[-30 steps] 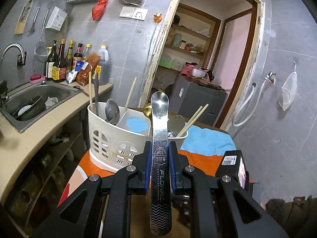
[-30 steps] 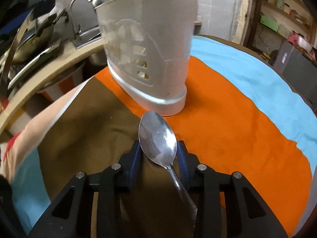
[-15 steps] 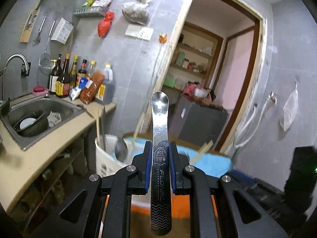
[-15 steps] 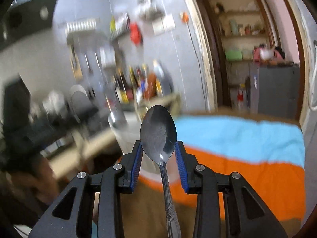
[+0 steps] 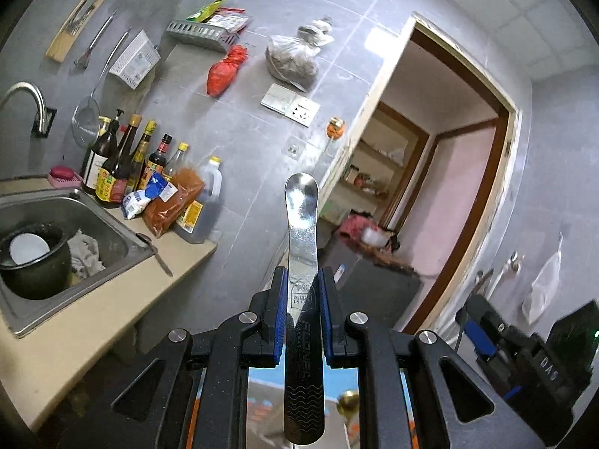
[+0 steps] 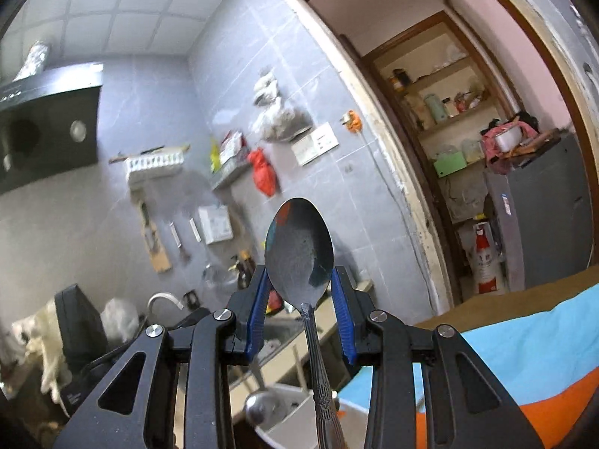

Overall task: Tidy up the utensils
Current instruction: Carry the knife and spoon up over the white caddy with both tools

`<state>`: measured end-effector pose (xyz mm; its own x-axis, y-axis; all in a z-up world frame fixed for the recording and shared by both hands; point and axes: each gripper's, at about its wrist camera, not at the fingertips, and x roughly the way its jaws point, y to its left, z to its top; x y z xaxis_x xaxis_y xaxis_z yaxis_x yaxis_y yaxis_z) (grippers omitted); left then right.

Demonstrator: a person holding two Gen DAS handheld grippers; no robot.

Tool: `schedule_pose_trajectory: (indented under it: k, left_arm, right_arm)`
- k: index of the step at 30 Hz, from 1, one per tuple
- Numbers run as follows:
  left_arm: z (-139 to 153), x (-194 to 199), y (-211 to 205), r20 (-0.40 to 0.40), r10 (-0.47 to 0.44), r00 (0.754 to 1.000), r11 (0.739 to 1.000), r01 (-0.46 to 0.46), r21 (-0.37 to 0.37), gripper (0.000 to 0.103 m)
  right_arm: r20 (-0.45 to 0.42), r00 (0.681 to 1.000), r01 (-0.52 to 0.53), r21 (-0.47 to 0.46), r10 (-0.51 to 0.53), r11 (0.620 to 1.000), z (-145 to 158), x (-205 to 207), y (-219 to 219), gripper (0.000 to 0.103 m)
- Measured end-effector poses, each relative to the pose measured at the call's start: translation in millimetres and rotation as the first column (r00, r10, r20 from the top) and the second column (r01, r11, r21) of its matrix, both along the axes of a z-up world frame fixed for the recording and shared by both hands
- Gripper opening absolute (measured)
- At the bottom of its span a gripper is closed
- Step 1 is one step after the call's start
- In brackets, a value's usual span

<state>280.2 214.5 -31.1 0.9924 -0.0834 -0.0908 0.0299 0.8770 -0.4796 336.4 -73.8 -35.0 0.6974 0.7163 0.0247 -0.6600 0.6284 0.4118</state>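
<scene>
Now, spoon (image 6: 298, 252) upright between right claw (image 6: 299, 299) pads — pinched

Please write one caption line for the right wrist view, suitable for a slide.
Right gripper clamps the bowl of a dull steel spoon, raised above the white plastic utensil holder.

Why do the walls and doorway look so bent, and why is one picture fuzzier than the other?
Both wrist views use fisheye lenses, so straight lines bow, like the door frame. In the left wrist view the flat spoon in the left gripper is sharp, with glare on its tip. In the right wrist view the wall shelf is smeared, while the round spoon in the right gripper looks crisp.
</scene>
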Motion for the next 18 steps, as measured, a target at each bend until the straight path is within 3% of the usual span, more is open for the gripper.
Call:
schedule_pose_trajectory:
  k: [7, 18]
  left_arm:
    - [-22.0, 13.1, 15.2, 0.031, -0.022, 0.999, 0.999, 0.023, -0.033, 0.013]
    - [-43.7, 6.5, -4.5, 0.113, 0.013, 0.993, 0.999, -0.017, 0.036, 0.013]
  right_arm:
    - [0.004, 0.999, 0.045, 0.039, -0.045, 0.998, -22.9, 9.1, 8.8, 0.031]
    - [0.113, 0.989, 0.104, -0.065, -0.096, 0.992, -37.9, -0.3, 25.7, 0.031]
